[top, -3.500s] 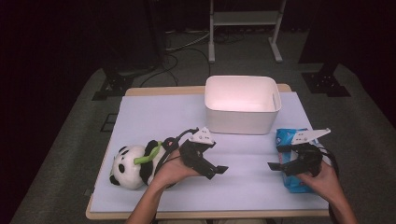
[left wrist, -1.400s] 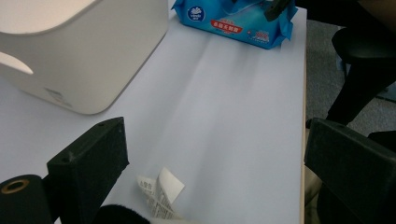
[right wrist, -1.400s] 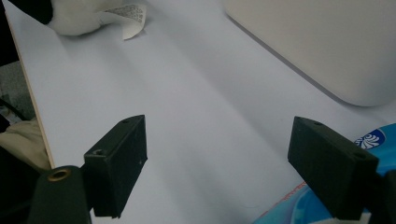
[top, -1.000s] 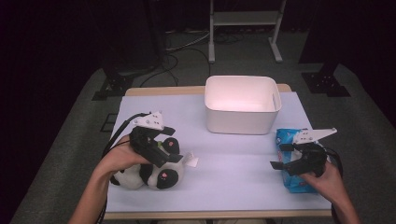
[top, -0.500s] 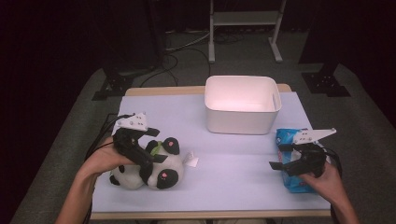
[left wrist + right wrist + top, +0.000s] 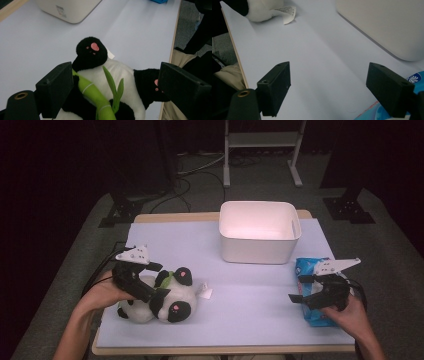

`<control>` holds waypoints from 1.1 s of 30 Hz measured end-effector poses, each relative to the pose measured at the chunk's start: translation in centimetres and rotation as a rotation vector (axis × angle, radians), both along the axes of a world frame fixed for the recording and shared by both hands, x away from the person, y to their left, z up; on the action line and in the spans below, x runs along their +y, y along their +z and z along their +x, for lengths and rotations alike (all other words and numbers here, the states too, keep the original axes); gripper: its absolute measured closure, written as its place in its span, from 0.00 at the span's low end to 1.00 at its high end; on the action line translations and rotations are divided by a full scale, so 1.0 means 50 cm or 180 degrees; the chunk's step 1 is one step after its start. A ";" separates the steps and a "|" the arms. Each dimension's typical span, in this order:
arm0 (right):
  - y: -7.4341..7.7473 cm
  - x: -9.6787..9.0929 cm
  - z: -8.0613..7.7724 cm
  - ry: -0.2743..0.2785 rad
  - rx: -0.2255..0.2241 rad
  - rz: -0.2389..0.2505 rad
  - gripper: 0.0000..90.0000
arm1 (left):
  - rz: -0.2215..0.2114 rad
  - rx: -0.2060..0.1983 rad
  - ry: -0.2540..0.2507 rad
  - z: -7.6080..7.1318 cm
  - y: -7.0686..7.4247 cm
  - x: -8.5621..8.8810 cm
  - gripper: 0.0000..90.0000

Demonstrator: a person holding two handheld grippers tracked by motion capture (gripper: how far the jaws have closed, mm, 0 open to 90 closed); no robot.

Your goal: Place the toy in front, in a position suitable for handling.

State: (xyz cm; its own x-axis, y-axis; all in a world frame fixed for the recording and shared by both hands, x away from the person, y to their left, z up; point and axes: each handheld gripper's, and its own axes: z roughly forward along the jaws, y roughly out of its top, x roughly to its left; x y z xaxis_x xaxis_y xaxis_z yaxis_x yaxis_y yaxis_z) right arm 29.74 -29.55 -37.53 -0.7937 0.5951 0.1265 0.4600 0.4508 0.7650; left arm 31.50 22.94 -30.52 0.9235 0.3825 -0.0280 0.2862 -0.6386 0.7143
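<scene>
— Where's the toy panda (image 6: pixel 159 298)? 
— Lower left of the high view, on the table (image 6: pixel 250 285), between the left gripper's (image 6: pixel 156 292) spread jaws, just closing, not yet pinching.

— Advice? 
— Squeeze the white belly squarely, clear of the green stalk (image 6: pixel 93 93). The right gripper (image 6: pixel 298 298) hangs open, empty, over the blue packet (image 6: pixel 306 268).
</scene>
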 end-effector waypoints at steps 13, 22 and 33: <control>0.009 0.001 -0.004 0.0015 -0.0040 -0.0008 0.21 | 0.0037 0.0023 0.0015 -0.008 -0.017 0.031 0.25; 0.011 0.002 -0.004 0.0022 -0.0059 -0.0004 0.20 | 0.0080 0.0143 0.0075 -0.002 -0.034 0.045 0.35; 0.010 0.001 -0.006 0.0025 -0.0068 0.0002 0.21 | 0.0131 0.0256 0.0020 -0.004 -0.054 0.056 0.56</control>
